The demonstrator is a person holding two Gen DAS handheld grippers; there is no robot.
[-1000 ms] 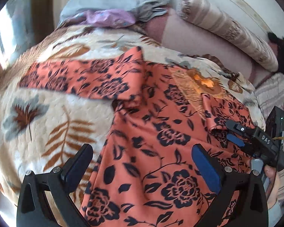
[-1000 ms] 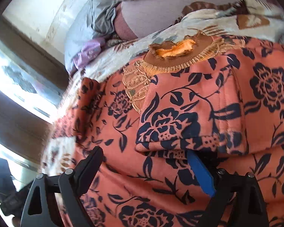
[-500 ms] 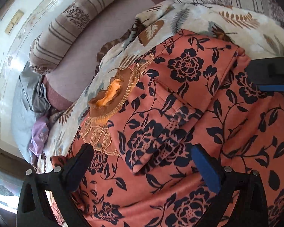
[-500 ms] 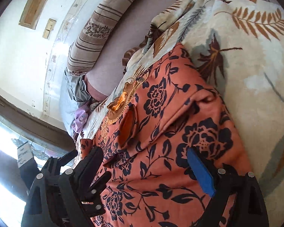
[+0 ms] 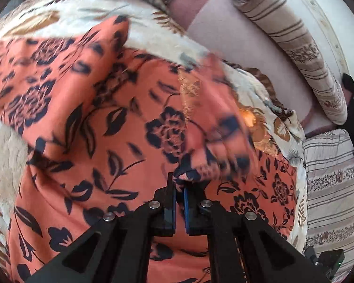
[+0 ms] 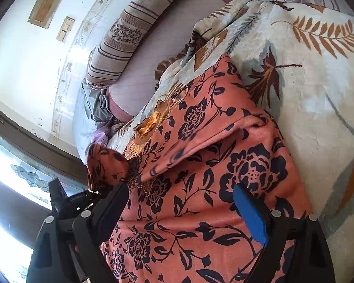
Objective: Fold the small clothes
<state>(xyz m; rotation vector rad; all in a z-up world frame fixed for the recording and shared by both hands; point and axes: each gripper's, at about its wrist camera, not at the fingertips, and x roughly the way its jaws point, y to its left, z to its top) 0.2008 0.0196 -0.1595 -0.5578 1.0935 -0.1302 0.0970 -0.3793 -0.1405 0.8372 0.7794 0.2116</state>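
Floral orange garment lay spread on the leaf-patterned blanket of the bed, its sleeve cuff pinched in the clenched left tongs. The right tongs hovered released over the body cloth, grasping nothing. To fold well, the left hand probably needed to carry the sleeve flat across the chest, keeping the fabric taut and laying it down before letting go.

A bedroom at home is showing here; a leaf-print blanket is covering the bed; striped pillows are lying at eleven o'clock; a window is glowing at eight o'clock.
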